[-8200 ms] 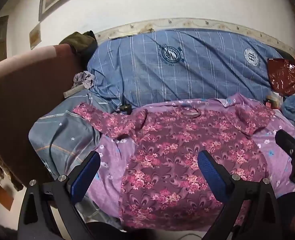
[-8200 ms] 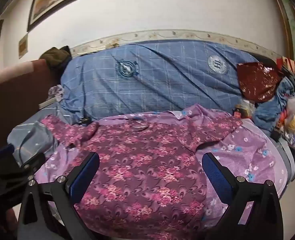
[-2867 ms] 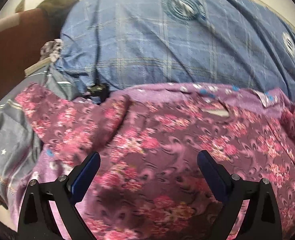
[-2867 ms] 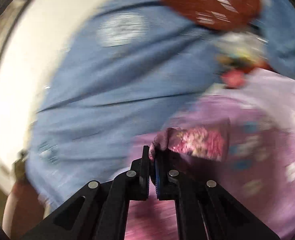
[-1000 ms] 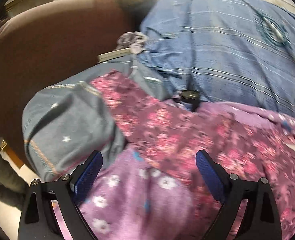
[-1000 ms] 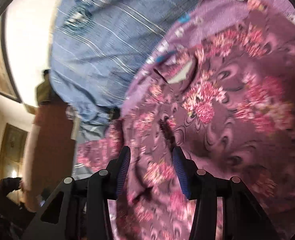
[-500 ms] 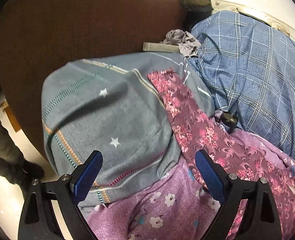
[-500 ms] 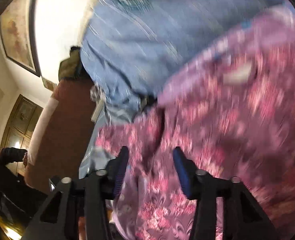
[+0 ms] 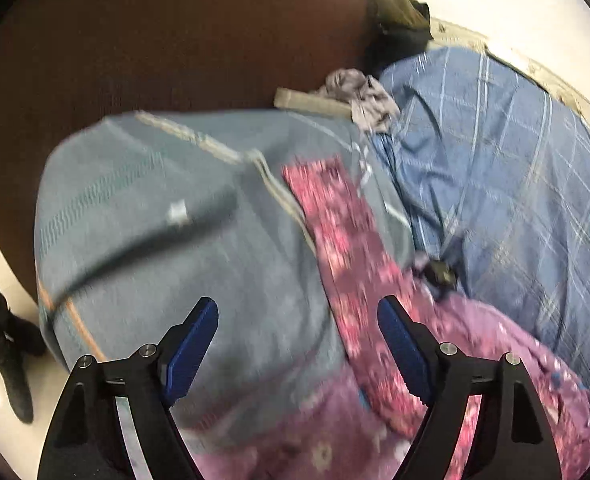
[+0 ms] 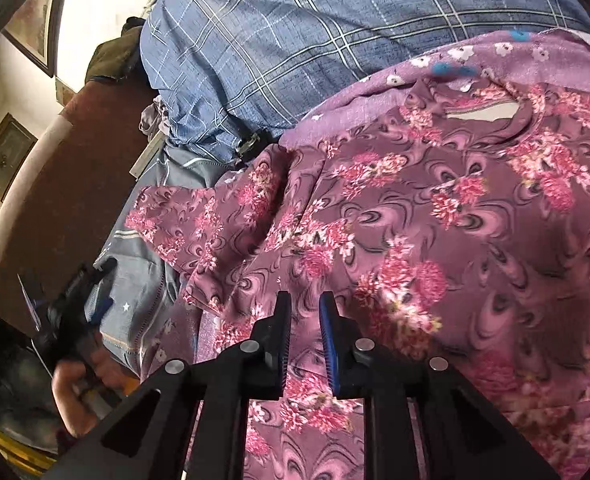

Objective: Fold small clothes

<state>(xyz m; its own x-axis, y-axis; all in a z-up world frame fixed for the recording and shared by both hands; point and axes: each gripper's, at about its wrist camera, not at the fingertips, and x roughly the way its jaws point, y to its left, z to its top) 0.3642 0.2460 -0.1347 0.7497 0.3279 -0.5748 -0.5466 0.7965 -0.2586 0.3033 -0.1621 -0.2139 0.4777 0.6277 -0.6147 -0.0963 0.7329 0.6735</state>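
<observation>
A maroon floral shirt lies spread on a lilac flowered sheet. Its left sleeve stretches out over a grey-blue pillow. In the left wrist view the sleeve runs across that pillow. My left gripper is open and empty above the pillow, its right finger beside the sleeve; it also shows in the right wrist view. My right gripper hovers over the shirt's body near the sleeve, its jaws a narrow gap apart, holding nothing.
A blue plaid quilt lies behind the shirt. A brown headboard stands to the left, with a dark green cloth on it. A small black object sits by the quilt's edge. A person's feet stand on the floor at left.
My left gripper has narrowed a little and come closer to the sleeve on the pillow. My right gripper's jaws have closed from a wider gap to a narrow one, over the shirt's left side.
</observation>
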